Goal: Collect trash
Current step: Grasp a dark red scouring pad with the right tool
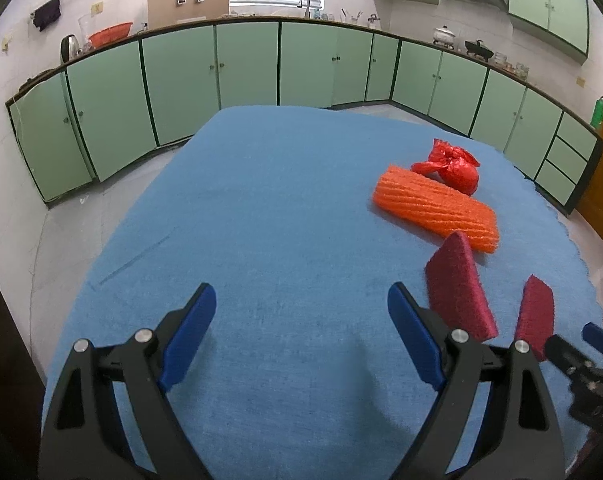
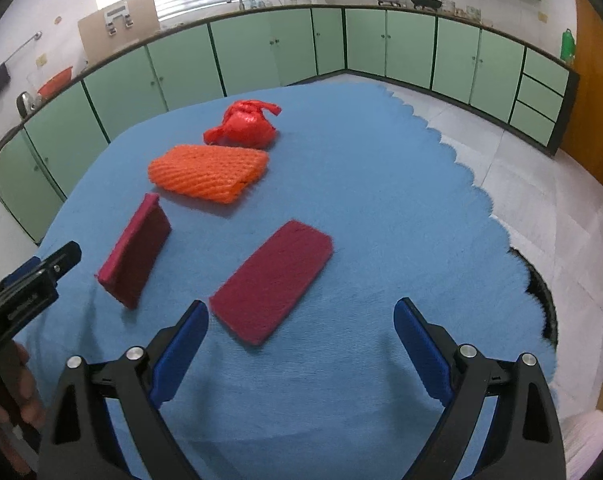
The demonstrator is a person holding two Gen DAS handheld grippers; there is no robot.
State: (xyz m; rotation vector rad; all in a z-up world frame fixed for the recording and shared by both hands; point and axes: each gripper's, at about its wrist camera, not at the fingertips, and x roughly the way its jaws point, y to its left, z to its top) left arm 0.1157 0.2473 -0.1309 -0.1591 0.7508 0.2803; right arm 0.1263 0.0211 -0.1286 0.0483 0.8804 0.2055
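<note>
Right claw (image 2: pixel 301 322) spread wide, nothing in it, hanging over the blue cloth (image 2: pixel 381 200) with the flat maroon pad (image 2: pixel 272 280) just ahead of its left finger. Left claw (image 1: pixel 301 308) also wide and empty, over bare cloth; it shows at the left edge of the right view too. Trash all sits on the cloth: flat pad nearest, a second maroon pad (image 2: pixel 135 252) tipped up on its long edge to the left, an orange foam net sleeve (image 2: pixel 209 174) further back, a knotted red plastic bag (image 2: pixel 243 124) just behind that. No bin visible in either view.

Step looks like the very start: approach, nothing picked yet. The flat pad seems the likely first target. Next move needs the right claw to shift left and drop so the fingers straddle the pad's narrow width, then close. It lies flush on cloth, so fingers may snag fabric.
</note>
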